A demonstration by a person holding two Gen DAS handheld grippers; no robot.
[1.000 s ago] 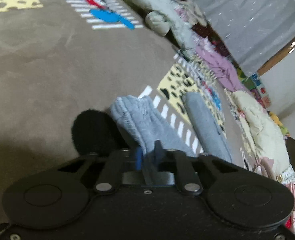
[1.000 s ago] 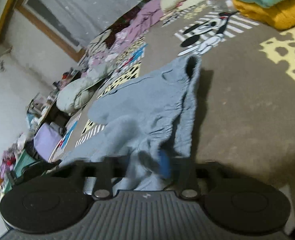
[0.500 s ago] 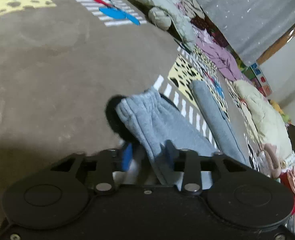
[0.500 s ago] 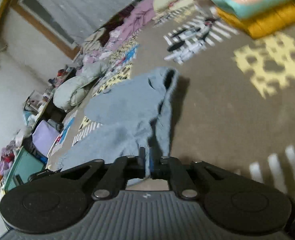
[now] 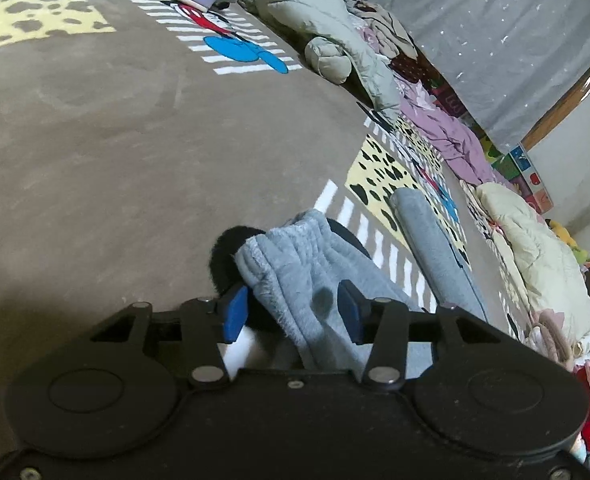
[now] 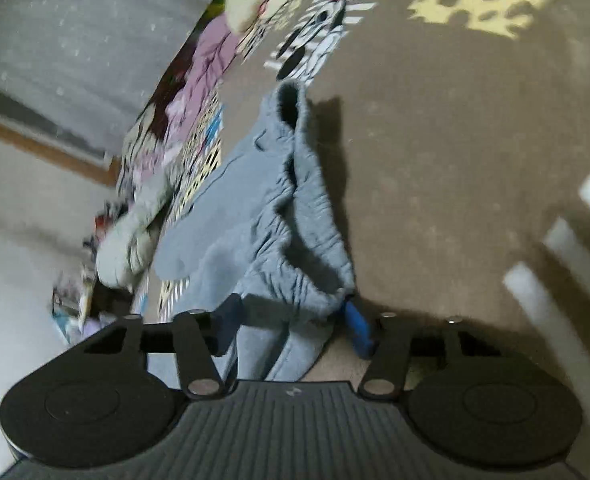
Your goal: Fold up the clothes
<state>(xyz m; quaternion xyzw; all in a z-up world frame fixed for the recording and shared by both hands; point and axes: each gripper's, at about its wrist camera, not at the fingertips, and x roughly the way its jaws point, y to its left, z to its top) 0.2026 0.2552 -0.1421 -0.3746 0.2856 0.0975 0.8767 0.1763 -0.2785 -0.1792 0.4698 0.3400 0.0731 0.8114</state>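
Both tongs stand with their jaws apart, and both have just been opening. Between the blue pads of the left tongs [image 5: 291,310] lies the gathered waistband end of the grey-blue fleece trousers [image 5: 295,268]; the pads do not press on the cloth, there is a gap on each side. The right tongs [image 6: 291,322] are also apart, and the other part of the same soft trousers [image 6: 255,200] lies between its fingers. The right blue pad [image 6: 359,330] is just beside the waistband edge, but I cannot tell if it touches.

The trousers lie spread on the brown carpet with yellow spotted patches and white stripes [image 5: 95,140]. One leg reaches away toward the edge of the carpet, where crumpled clothes lie in a row: a pale green padded jacket [image 5: 327,28], a pink-purple garment [image 5: 447,136] and a cream padded jacket [image 5: 535,248]. Behind them hangs a grey curtain with small white specks [image 5: 515,40].
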